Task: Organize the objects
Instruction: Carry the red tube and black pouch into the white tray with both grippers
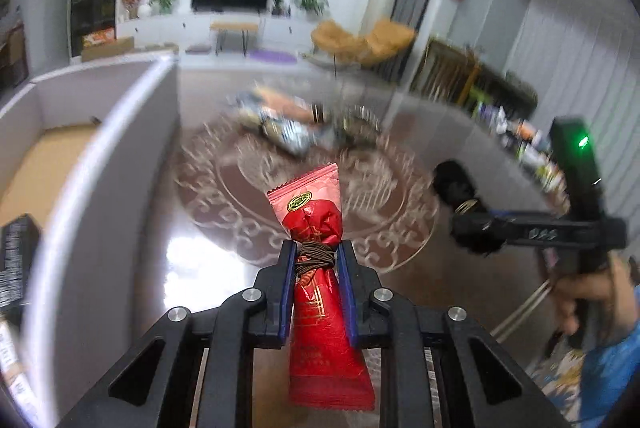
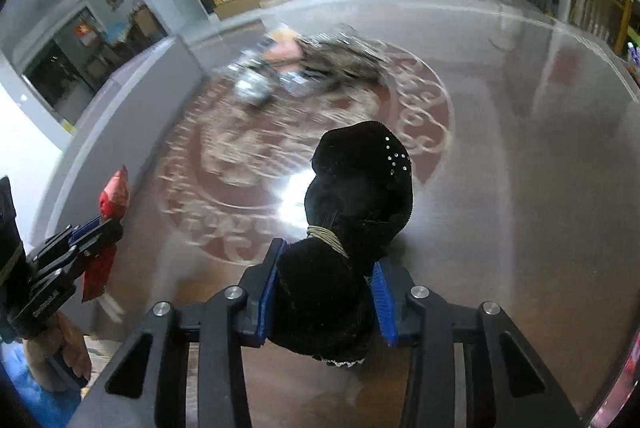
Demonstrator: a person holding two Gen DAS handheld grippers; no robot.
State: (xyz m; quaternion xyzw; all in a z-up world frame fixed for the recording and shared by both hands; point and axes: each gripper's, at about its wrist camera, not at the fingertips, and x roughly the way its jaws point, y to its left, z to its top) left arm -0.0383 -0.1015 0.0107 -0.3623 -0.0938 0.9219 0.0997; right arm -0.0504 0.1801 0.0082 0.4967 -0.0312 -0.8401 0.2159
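Note:
My left gripper [image 1: 316, 260] is shut on a red snack packet [image 1: 324, 312] with a brown elastic band wound round its middle, held above the table. The packet also shows in the right wrist view [image 2: 114, 194]. My right gripper [image 2: 326, 264] is shut on a black velvet pouch [image 2: 356, 188] tied with a gold cord and dotted with small studs. In the left wrist view the right gripper [image 1: 460, 206] and the pouch [image 1: 454, 182] hang at the right. A blurred pile of packets [image 1: 292, 126] lies further out on the table, also in the right wrist view [image 2: 296, 66].
A grey-walled box [image 1: 132, 132] with a cardboard floor stands to the left, its wall close beside my left gripper. The glossy brown table [image 2: 520, 188] has a round ornamental pattern. Bottles and small items [image 1: 524, 148] line the right edge.

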